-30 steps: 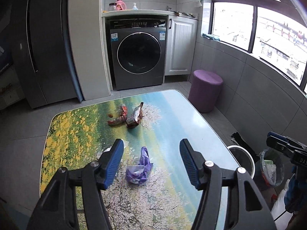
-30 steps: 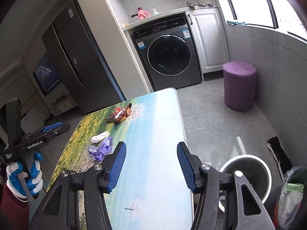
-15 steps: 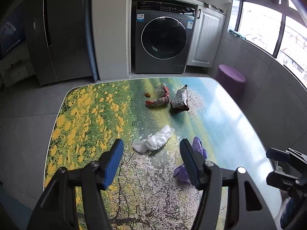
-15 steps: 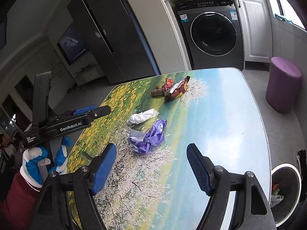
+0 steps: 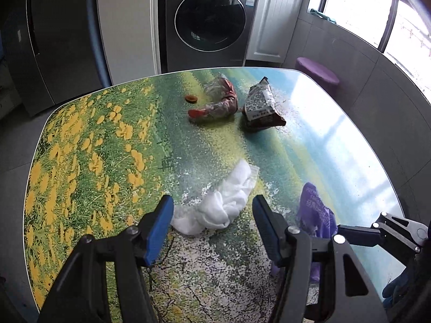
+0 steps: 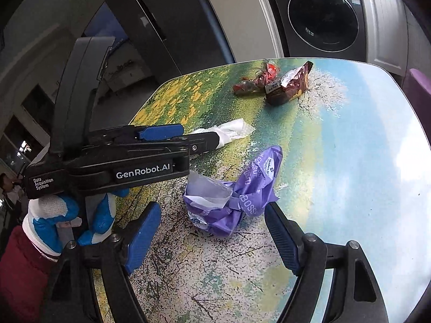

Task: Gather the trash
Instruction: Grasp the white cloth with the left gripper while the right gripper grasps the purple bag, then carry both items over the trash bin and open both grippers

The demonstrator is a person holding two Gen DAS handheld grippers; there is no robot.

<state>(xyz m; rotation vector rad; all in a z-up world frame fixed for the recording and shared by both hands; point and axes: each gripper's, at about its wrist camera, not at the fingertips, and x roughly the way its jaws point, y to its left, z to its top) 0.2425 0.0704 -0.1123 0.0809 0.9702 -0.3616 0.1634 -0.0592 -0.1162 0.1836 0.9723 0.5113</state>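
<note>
Trash lies on a table with a flower-meadow print (image 5: 89, 140). A crumpled white tissue (image 5: 226, 202) lies just ahead of my open, empty left gripper (image 5: 211, 226), between its fingertips. A crumpled purple wrapper (image 6: 237, 196) lies between the fingertips of my open, empty right gripper (image 6: 212, 228); it also shows in the left wrist view (image 5: 316, 210). Farther back lie a red-and-clear wrapper (image 5: 218, 102), a brown snack bag (image 5: 261, 105) and a small orange scrap (image 5: 190, 98). The left gripper body (image 6: 121, 158) hangs over the tissue (image 6: 234, 130) in the right wrist view.
A washing machine (image 5: 207, 18) and a white cabinet (image 5: 274, 18) stand beyond the table. A dark fridge (image 5: 54, 40) is at the far left. A purple stool (image 5: 317, 76) stands on the floor at the table's far right corner.
Both grippers have moved in low over the table. The left one has closed in on the white tissue, the right one on the purple wrapper. Both stayed open.
</note>
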